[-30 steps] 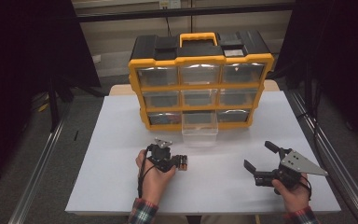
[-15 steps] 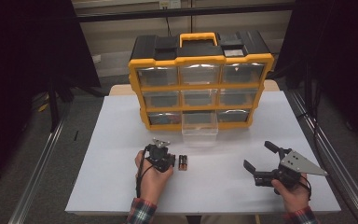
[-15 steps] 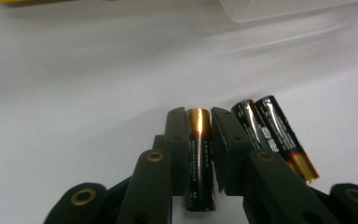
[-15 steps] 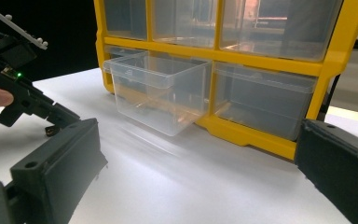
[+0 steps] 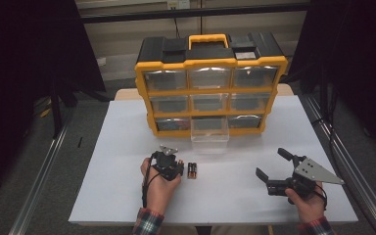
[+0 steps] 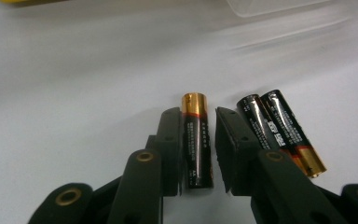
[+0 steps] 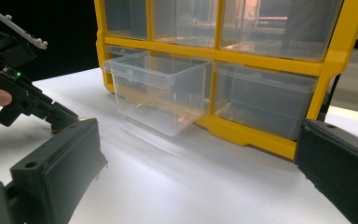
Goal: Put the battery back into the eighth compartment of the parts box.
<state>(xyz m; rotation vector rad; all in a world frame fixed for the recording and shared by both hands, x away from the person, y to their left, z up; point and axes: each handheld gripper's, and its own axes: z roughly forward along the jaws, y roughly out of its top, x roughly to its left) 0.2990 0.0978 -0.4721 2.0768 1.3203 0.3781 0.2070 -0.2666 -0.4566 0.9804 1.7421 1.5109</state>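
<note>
Three black-and-gold AA batteries lie on the white table. One battery (image 6: pixel 196 140) lies lengthwise between the jaws of my left gripper (image 6: pixel 199 116), which points down at it. The jaws have just been opening a little: the left pad is against the battery and a thin gap shows at the right pad. The other two batteries (image 6: pixel 279 130) lie side by side just right of the jaws, seen from above as a pair of batteries (image 5: pixel 192 170) beside the left gripper (image 5: pixel 174 169). My right gripper (image 5: pixel 270 161) hovers at the front right, open wide and with nothing in it.
A yellow-and-black drawer organizer (image 5: pixel 210 88) stands at the back of the table (image 5: pixel 127 147). Its bottom middle clear drawer (image 5: pixel 209 134) is pulled out toward me. In the right gripper view that drawer (image 7: pixel 158 93) looks bare inside.
</note>
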